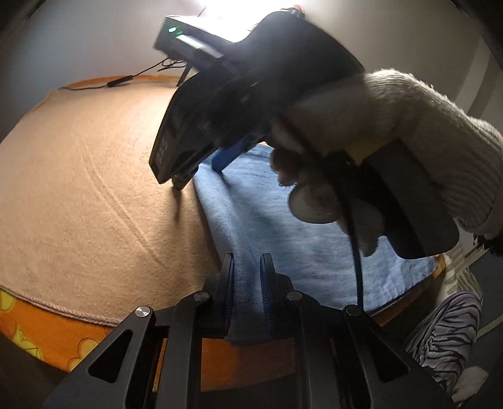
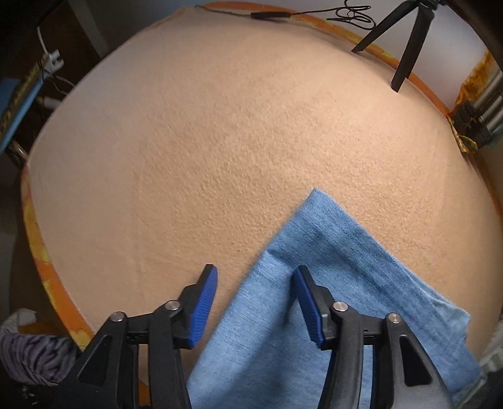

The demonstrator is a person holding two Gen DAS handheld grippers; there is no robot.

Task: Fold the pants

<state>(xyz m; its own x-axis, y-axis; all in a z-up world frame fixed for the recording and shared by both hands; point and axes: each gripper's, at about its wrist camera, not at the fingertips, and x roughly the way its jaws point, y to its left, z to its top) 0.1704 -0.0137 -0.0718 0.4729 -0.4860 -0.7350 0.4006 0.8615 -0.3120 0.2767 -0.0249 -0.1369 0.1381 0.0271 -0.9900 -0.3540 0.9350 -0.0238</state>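
Light blue denim pants lie folded on a peach blanket. In the left wrist view my left gripper is shut on the near fold of the pants, with cloth pinched between its pads. Farther along the same edge, a gloved hand holds my right gripper pointing down. In the right wrist view the right gripper is open and straddles the left edge of the pants. One pad hangs over the blanket, the other over the denim, and neither presses the cloth.
An orange patterned sheet shows under the blanket at its rim. A black tripod and a thin cable sit at the far edge. Zebra-striped fabric lies beside the surface, low on the right.
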